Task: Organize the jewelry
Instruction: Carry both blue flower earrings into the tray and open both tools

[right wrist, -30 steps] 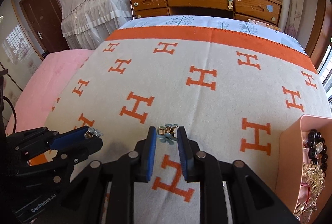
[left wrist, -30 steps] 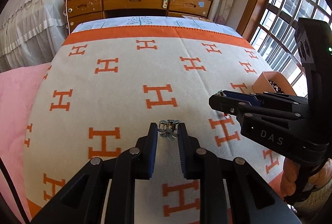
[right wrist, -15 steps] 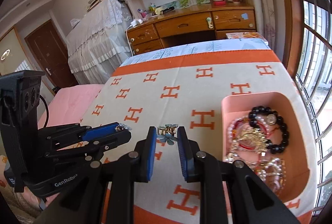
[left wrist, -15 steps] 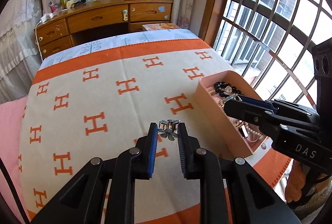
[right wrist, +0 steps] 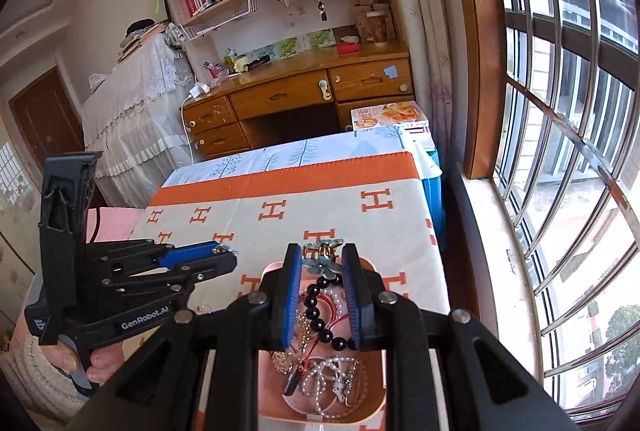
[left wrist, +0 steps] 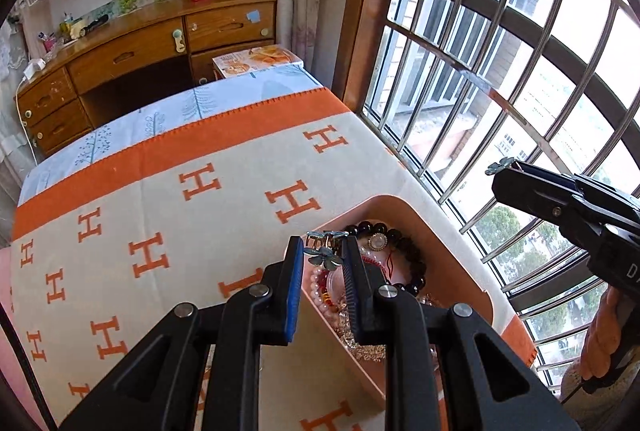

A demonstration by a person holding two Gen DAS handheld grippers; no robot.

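Dropping flower clips into pink tray [right wrist: 276,273].
Both grippers [left wrist: 322,257] [right wrist: 321,259] clamped on clips; part fingers low over tray.

Open stretch of cream blanket with orange H pattern [left wrist: 168,199] left of the pink rounded plastic tray [left wrist: 452,231]. Tray interior crowded with black bead bracelet [right wrist: 320,315] and pearl strands [right wrist: 332,375]. Barred window [left wrist: 500,71] close along the bed's right edge.
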